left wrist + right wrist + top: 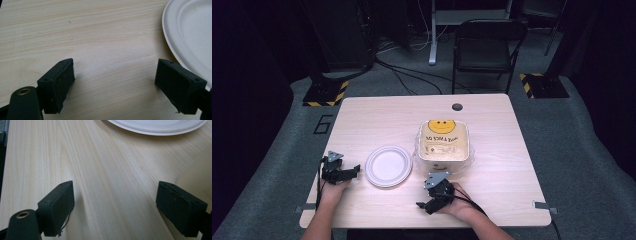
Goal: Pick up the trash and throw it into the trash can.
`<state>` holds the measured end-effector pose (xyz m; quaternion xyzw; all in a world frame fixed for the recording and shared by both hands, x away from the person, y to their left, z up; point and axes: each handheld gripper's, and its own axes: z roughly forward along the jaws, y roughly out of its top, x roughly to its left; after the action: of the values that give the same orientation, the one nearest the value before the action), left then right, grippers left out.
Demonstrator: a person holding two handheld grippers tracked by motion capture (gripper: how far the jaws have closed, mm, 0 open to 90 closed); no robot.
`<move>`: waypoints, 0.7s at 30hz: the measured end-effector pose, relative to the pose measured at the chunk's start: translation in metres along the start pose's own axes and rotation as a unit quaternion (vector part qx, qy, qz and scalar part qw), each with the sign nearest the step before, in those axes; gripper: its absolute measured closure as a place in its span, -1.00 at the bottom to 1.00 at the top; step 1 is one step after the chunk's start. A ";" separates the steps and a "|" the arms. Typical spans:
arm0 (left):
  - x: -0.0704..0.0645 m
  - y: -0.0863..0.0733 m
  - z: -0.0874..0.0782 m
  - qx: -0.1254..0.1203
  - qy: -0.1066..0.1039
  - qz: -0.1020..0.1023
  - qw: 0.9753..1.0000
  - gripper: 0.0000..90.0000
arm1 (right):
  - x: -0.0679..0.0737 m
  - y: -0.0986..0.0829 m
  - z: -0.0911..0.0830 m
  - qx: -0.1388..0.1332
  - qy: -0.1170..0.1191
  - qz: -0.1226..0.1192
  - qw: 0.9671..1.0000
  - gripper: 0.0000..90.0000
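Both grippers, left [343, 172] and right [435, 196], jaws wide and empty beside white plate [388, 166]; start stage, next probably reaching smiley-printed bag [443, 141].

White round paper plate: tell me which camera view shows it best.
The high view: the white round paper plate appears whole, on the table beside the smiley bag. The left gripper view catches one curved side of it at right; the right gripper view catches its near rim at top.
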<state>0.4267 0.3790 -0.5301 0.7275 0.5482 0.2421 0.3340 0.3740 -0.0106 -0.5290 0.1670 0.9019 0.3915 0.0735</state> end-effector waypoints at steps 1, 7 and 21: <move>0.000 0.000 0.000 -0.001 -0.001 0.000 1.000 -0.62 | 0.000 0.000 0.000 0.000 0.000 0.001 1.000 -0.67; -0.002 0.000 -0.002 -0.003 -0.012 0.009 1.000 -0.44 | 0.001 -0.001 -0.001 -0.004 -0.002 -0.001 1.000 -0.61; -0.002 0.001 -0.003 -0.002 -0.009 0.004 1.000 -0.30 | 0.009 0.001 -0.004 -0.006 -0.003 0.005 1.000 -0.11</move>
<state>0.4245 0.3773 -0.5271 0.7310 0.5421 0.2380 0.3394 0.3652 -0.0096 -0.5251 0.1720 0.8986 0.3965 0.0752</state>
